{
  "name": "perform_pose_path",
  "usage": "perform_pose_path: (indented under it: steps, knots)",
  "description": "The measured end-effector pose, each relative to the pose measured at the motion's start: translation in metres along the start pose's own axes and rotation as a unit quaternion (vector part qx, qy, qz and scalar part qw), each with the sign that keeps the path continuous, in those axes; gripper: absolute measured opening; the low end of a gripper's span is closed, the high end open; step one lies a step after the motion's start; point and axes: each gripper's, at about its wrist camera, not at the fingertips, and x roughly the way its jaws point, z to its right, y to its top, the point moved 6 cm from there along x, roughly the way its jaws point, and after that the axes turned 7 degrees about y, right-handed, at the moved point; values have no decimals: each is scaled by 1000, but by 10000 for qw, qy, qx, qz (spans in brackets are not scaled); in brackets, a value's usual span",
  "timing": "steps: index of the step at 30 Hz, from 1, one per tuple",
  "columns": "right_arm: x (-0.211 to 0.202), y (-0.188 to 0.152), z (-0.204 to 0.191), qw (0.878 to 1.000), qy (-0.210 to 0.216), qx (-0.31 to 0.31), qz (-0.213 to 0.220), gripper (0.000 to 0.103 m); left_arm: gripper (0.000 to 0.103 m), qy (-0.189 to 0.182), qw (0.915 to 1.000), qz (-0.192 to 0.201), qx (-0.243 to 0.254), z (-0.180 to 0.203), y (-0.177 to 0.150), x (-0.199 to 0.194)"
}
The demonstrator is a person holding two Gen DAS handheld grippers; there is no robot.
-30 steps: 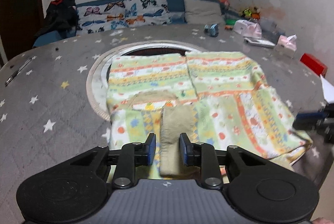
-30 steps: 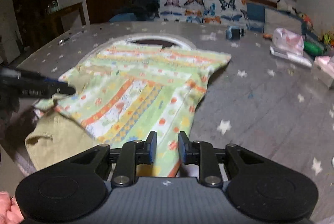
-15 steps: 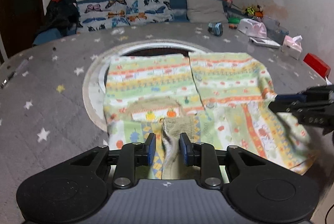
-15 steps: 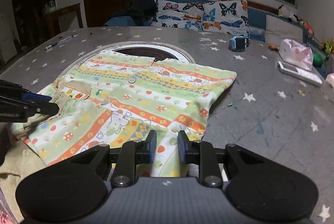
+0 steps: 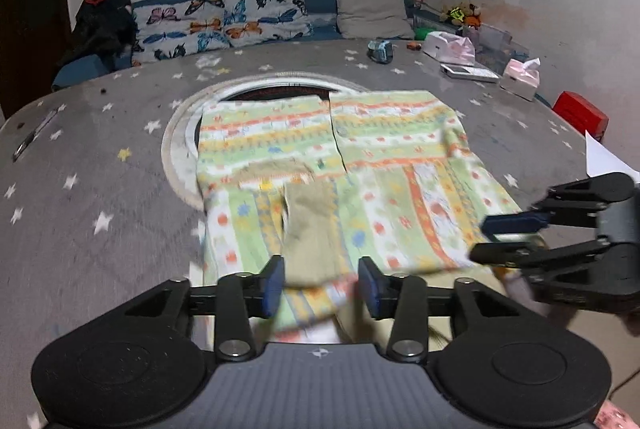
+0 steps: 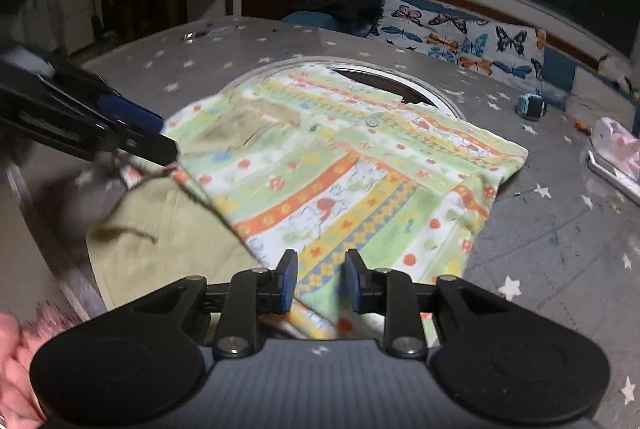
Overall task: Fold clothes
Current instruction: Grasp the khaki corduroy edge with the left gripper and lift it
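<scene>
A green, orange and white patterned child's shirt (image 5: 384, 165) lies on the grey star-print table (image 5: 100, 197), its sleeve with a tan cuff (image 5: 312, 229) folded across the front. My left gripper (image 5: 320, 283) has its jaws apart around the near hem and cuff. My right gripper (image 6: 320, 281) also has its jaws apart over the shirt's (image 6: 340, 169) near edge. In the left wrist view the right gripper (image 5: 504, 237) sits at the shirt's right edge. In the right wrist view the left gripper (image 6: 160, 137) sits at the shirt's left edge. A tan garment (image 6: 160, 241) lies under the shirt.
A round inset ring (image 5: 280, 85) sits in the table behind the shirt. A toy car (image 5: 380, 51), tissue packs (image 5: 520, 79), a red box (image 5: 580, 115) and paper (image 5: 604, 159) lie at the far right. A sofa with butterfly cushions (image 5: 224, 17) stands behind.
Both grippers' jaws have opened wider and let go of the cloth. The sleeve and hem have come down onto the shirt. The right gripper has swung closer to the left one.
</scene>
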Motion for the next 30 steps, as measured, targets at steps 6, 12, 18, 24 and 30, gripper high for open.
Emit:
perform_pose_path:
  steps: [6, 12, 18, 24, 30]
  knots:
    - [-12, 1, -9, 9996, -49, -270, 1, 29, 45, -208, 9987, -401, -235, 8, -23, -11]
    - [-27, -13, -14, 9977, -127, -636, -168, 32, 41, -393, 9955, -773, -372, 12, -37, -6]
    - [-35, -30, -21, 9940, -225, -1026, -305, 43, 17, -763, 9919, -917, -443, 20, -38, -6]
    - [-37, -34, -26, 9918, -195, -1249, -206, 53, 10, -1205, 9882, -666, -668, 17, -8, -15]
    - [-29, -27, -34, 9895, -13, -1440, 105, 58, 9, -1498, 9824, -417, -1034, 3, 35, -14]
